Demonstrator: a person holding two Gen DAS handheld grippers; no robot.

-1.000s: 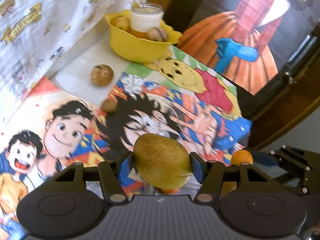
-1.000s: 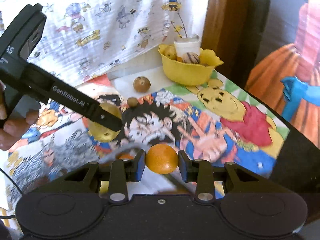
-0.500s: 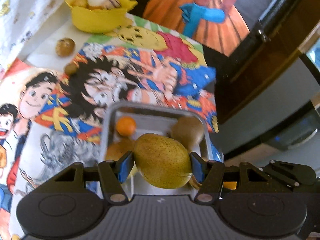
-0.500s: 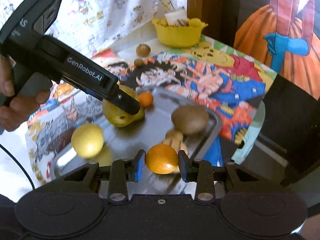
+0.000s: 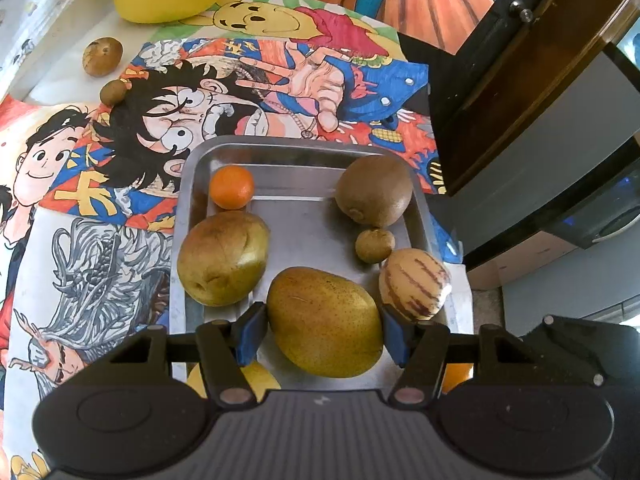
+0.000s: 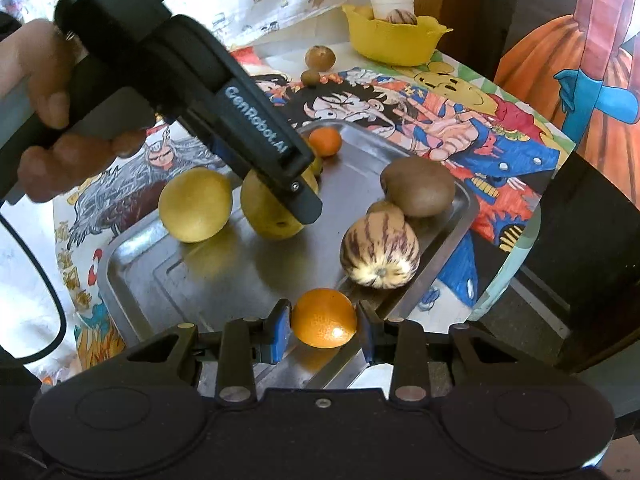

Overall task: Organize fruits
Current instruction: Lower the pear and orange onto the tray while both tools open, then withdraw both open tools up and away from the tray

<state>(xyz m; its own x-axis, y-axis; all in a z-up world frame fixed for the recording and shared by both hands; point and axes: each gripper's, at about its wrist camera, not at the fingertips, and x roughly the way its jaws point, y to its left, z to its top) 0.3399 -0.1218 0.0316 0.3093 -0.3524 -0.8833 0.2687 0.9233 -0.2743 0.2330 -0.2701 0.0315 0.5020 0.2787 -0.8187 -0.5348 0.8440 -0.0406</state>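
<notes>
While the left gripper clamps a pear and the right gripper an orange, fruit crowds the steel tray's far half; its near-left floor lies bare.

Both grippers angled downward, fingers clamped on fruit.

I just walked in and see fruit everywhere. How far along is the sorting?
Well along. The metal tray already holds several fruits, among them a kiwi and a striped melon. In hand: the left gripper clamps a pear, the right gripper an orange. Two brown fruits remain on the cloth.
</notes>
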